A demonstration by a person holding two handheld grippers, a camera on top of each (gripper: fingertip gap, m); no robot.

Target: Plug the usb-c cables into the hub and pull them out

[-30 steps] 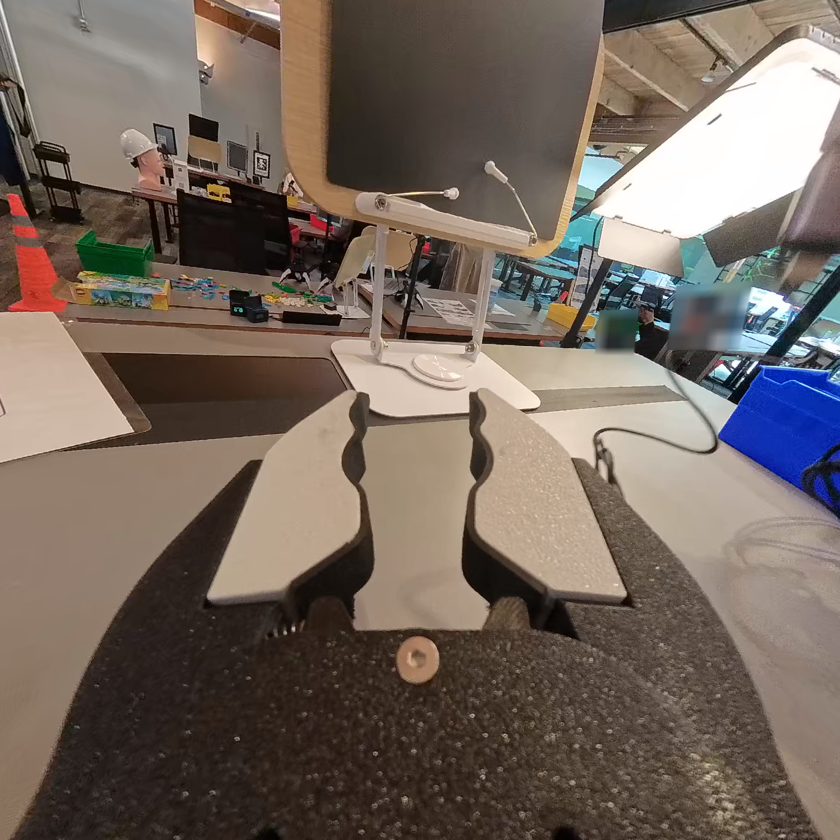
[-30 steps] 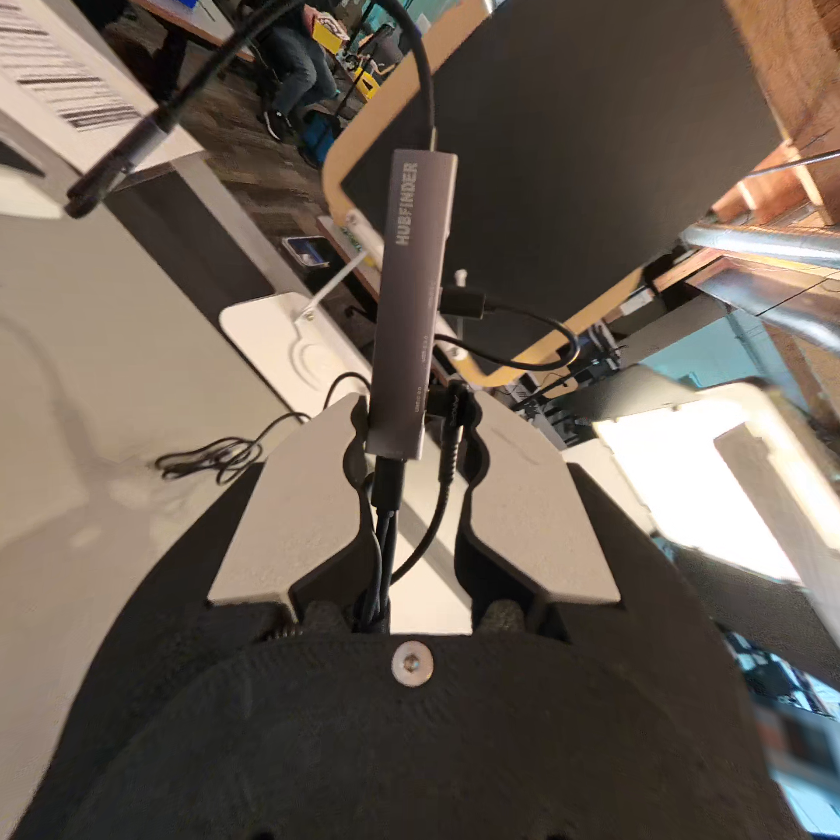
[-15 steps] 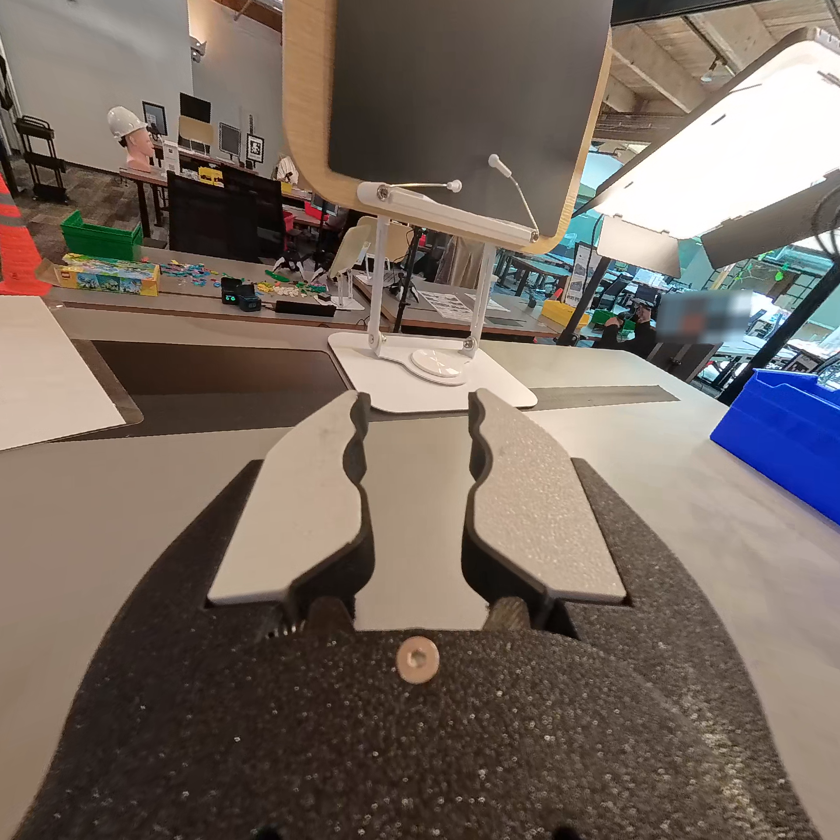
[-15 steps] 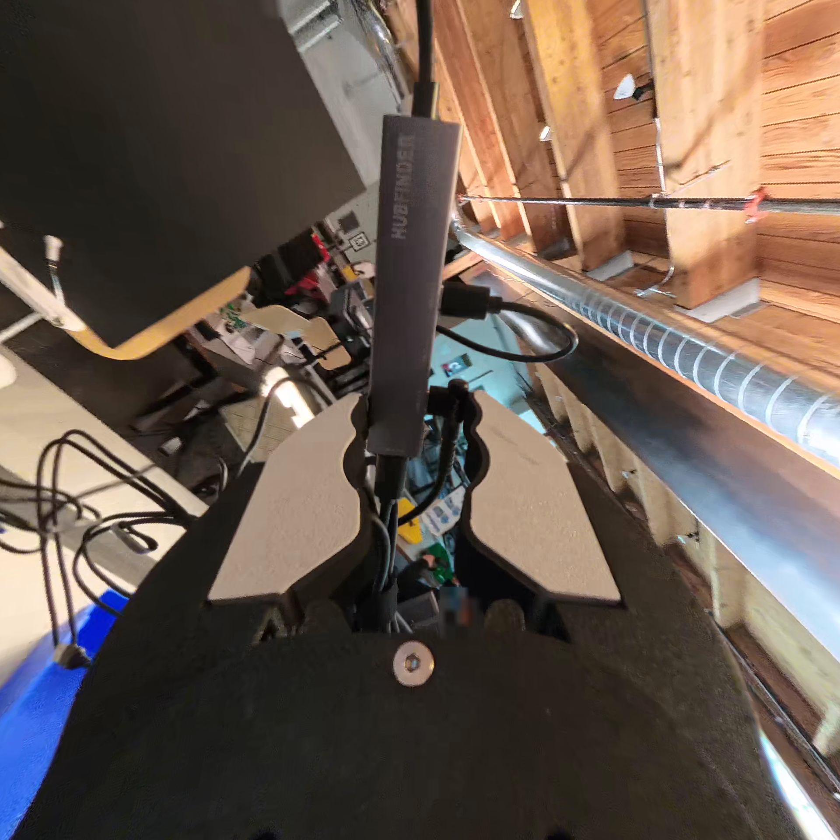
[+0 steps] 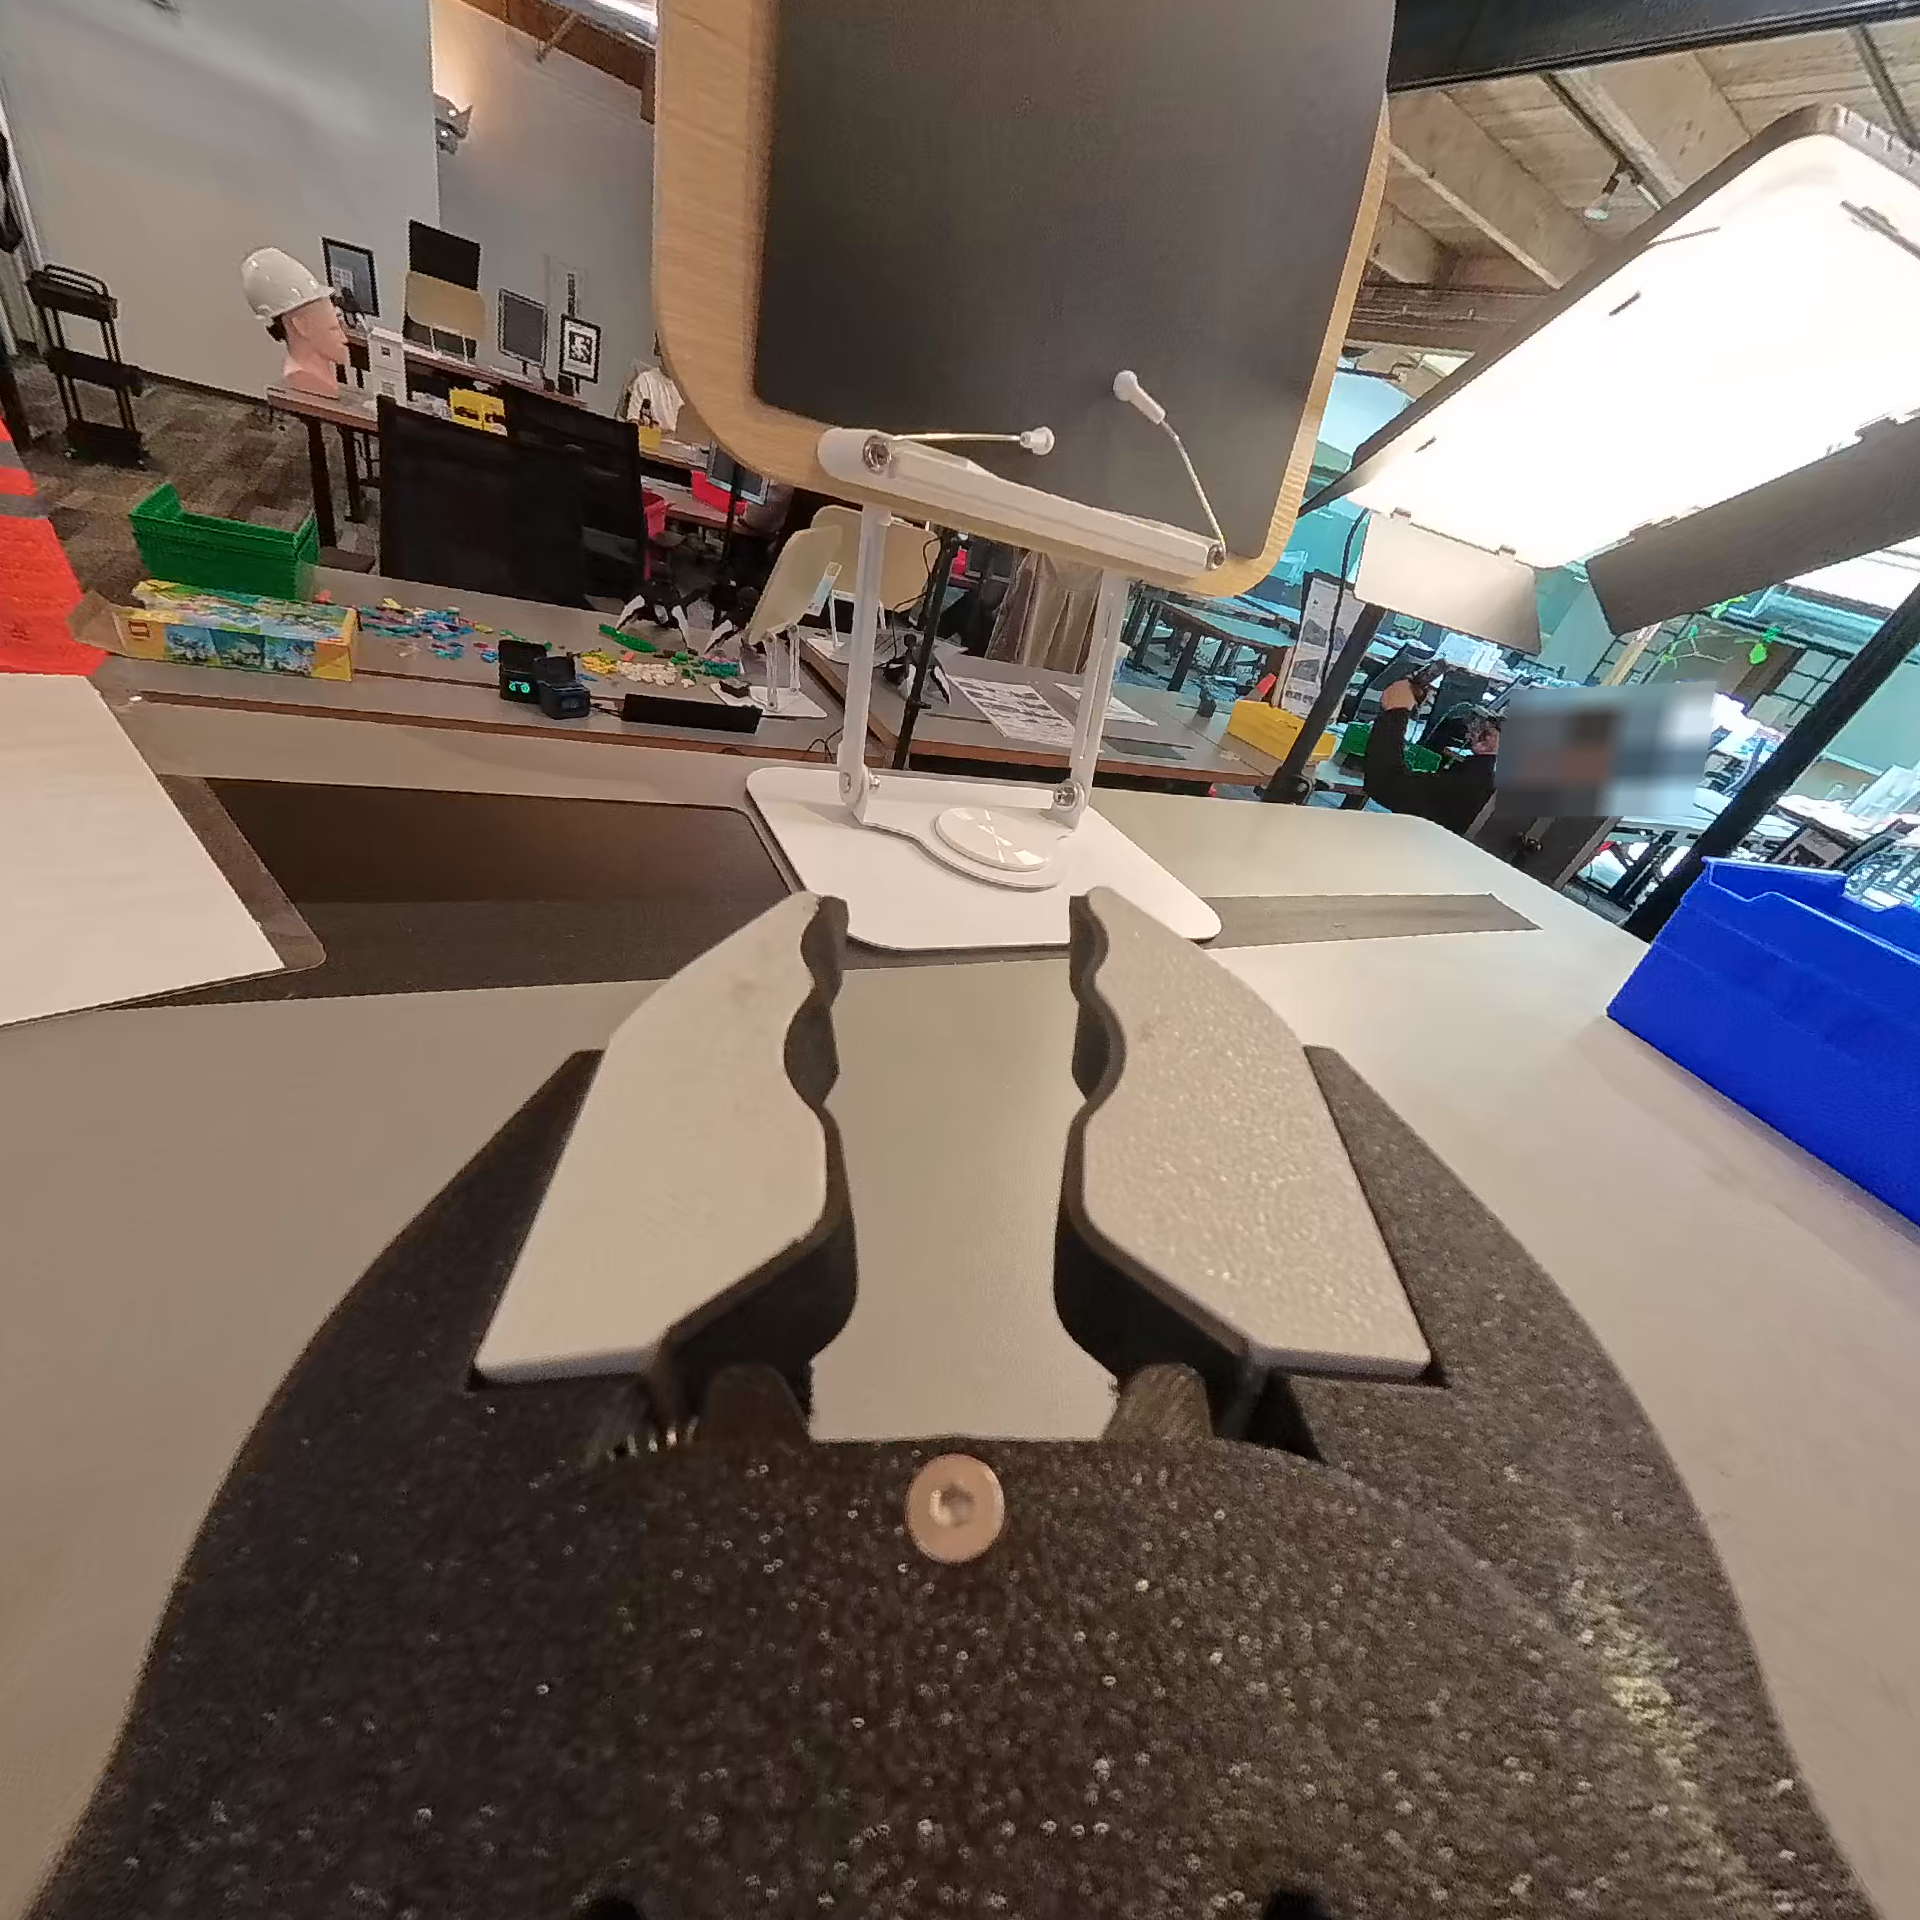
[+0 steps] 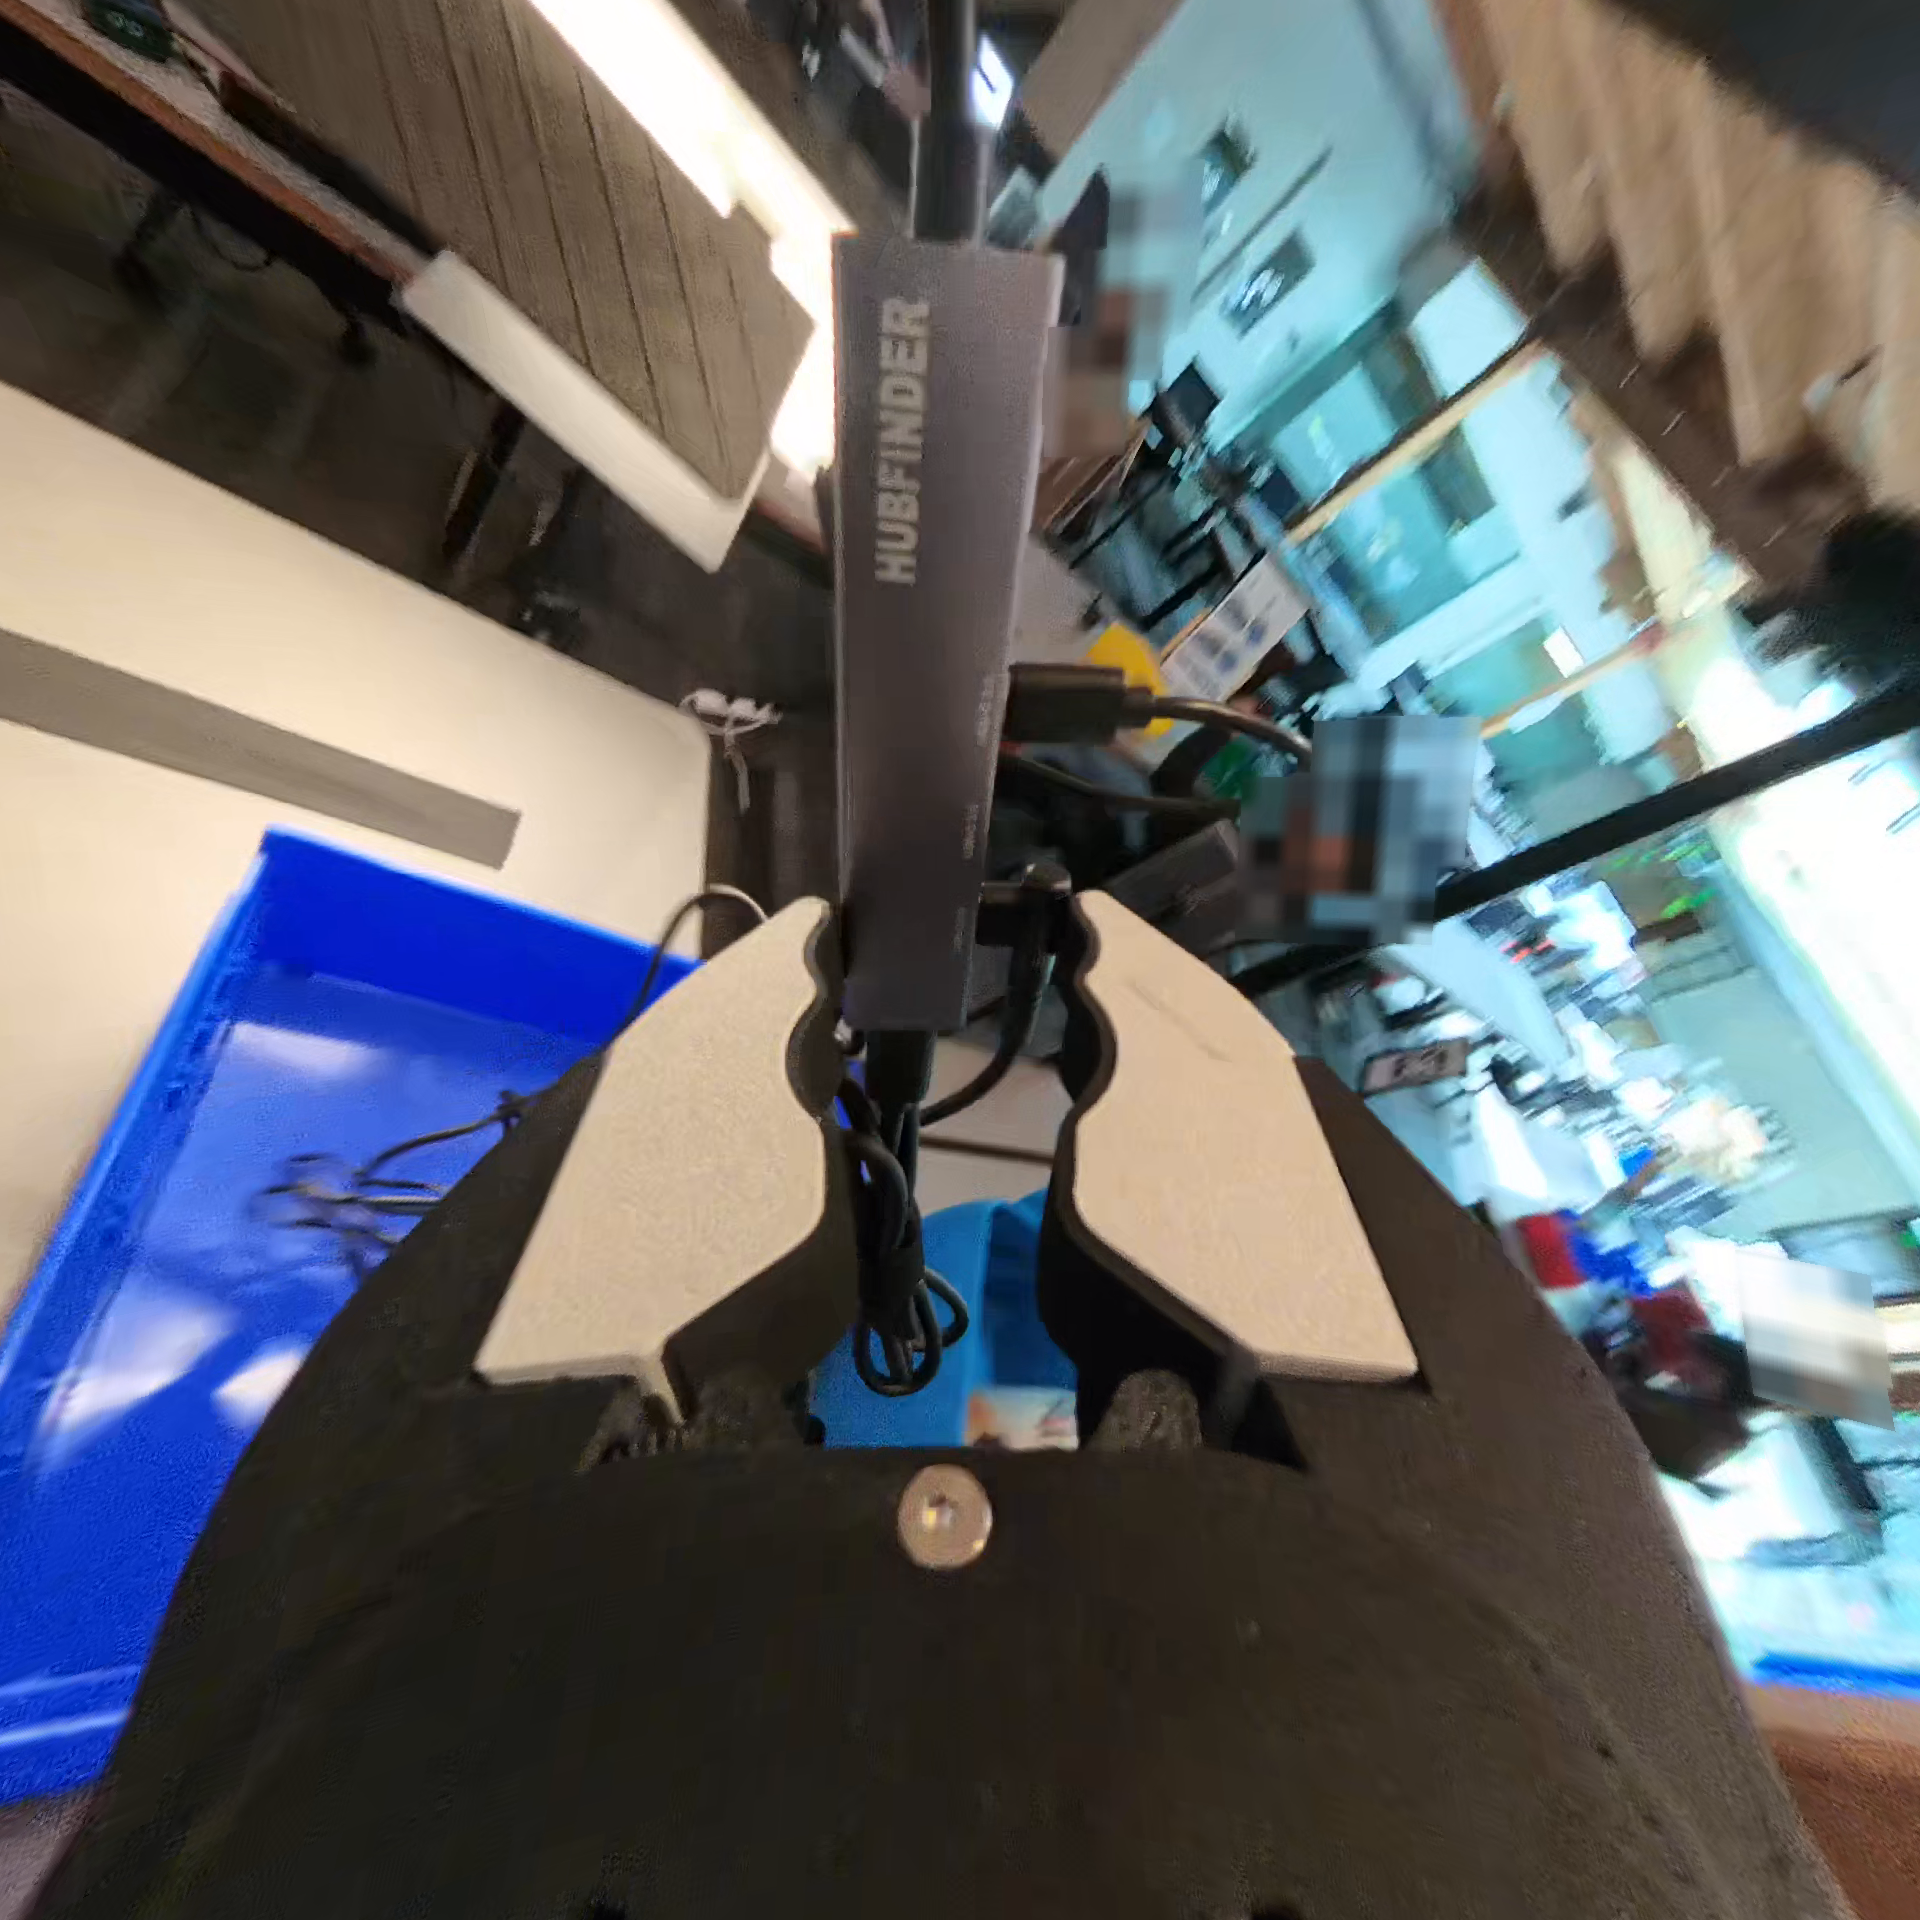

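Your right gripper [image 6: 951, 920] is clamped on 1 hub [image 6: 930, 623] w/ 3 black plugs in; left gripper [image 5: 951, 909] fingers apart, empty

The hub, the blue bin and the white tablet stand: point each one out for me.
hub [image 6: 914, 623], right wrist view, on its grey top face.
blue bin [image 5: 1787, 1039], left wrist view, on its near side wall.
white tablet stand [image 5: 1122, 883], left wrist view, on its flat base plate.

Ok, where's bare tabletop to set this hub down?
Bare grey tabletop lies ahead of the open left gripper, between the white sheet, white stand base and blue plastic bin. The bin is crowded with black cables.
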